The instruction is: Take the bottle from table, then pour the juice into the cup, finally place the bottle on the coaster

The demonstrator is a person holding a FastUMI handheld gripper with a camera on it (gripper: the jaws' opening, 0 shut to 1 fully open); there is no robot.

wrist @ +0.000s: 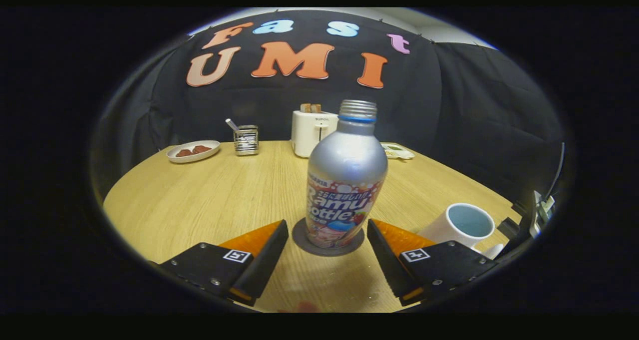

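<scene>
Table edge: the round wooden table [199,195] curved away on both sides, its far rim running along the black cloth wall.
Open room, left: a broad bare stretch of wood lay left of the bottle, from the left finger up toward the far rim.
Open room, right: tighter; the white cup [462,226] sat just beyond the right finger, near the table's right edge, its mouth facing up and its inside pale blue.
Far rim clutter: a white plate [192,152] with brown pieces, a metal holder [246,140] with a utensil standing in it, a white toaster [312,132] with slices in its slots, and a small pale object [398,152] I could not identify, all well apart from the bottle.
Bottle: the silver bottle [346,177] stood upright, uncapped, on the dark round coaster [328,241], just ahead of the fingers and centred on the gap between them.
Gripper: the gripper [328,240] was spread wide, its fingers either side of the coaster, neither touching the bottle; clear gaps showed on both sides.
Pose: the fingers sat low over the tabletop, level with the bottle's base and pointing straight at it.
</scene>
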